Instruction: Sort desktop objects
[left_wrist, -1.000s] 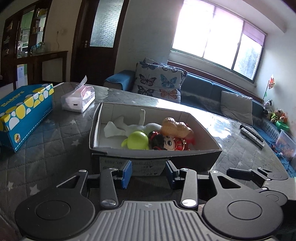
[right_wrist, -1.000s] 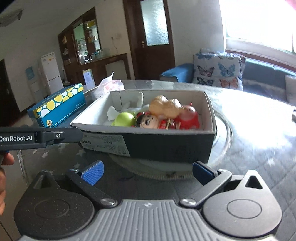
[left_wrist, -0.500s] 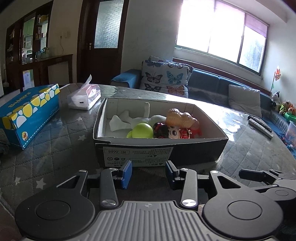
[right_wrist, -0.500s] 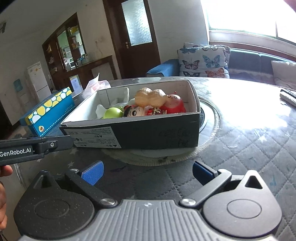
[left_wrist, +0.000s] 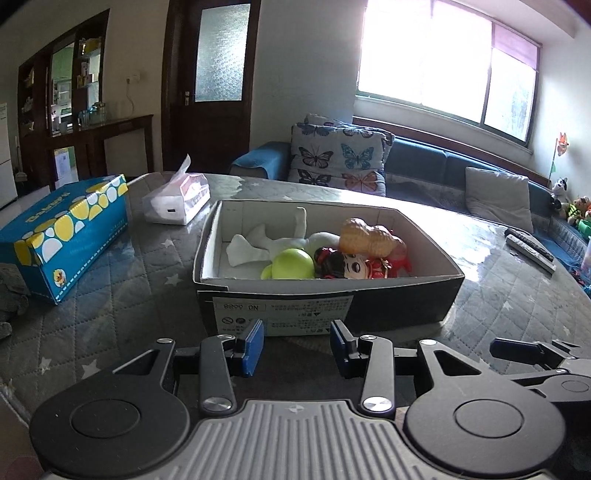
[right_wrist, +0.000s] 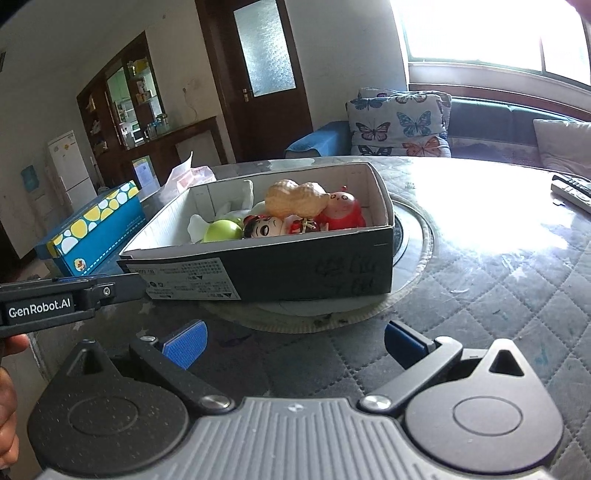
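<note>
The toys sit piled in the open black box (left_wrist: 328, 295) on the bench (left_wrist: 122, 295): a green ball (left_wrist: 291, 264), a white plush (left_wrist: 258, 243), a tan peanut-shaped toy (left_wrist: 365, 236), a dark-haired doll (right_wrist: 264, 227) and a red figure (right_wrist: 343, 210), all bunched toward one end. The bench around the box carries only a blue tissue box (left_wrist: 62, 232) and a soft tissue pack (left_wrist: 177, 199) to its left, and remotes (left_wrist: 530, 249) well off to the right.

My left hand-held gripper (left_wrist: 297, 345) hovers just short of the box's labelled end, partly open with nothing between the pads. My right hand-held gripper (right_wrist: 291, 347) is spread wide and empty too, facing the box's long side.

My read: this fits toys gathered in, or toys waiting to come out, and I can't tell which. Any reach means clearing that tall wall.
</note>
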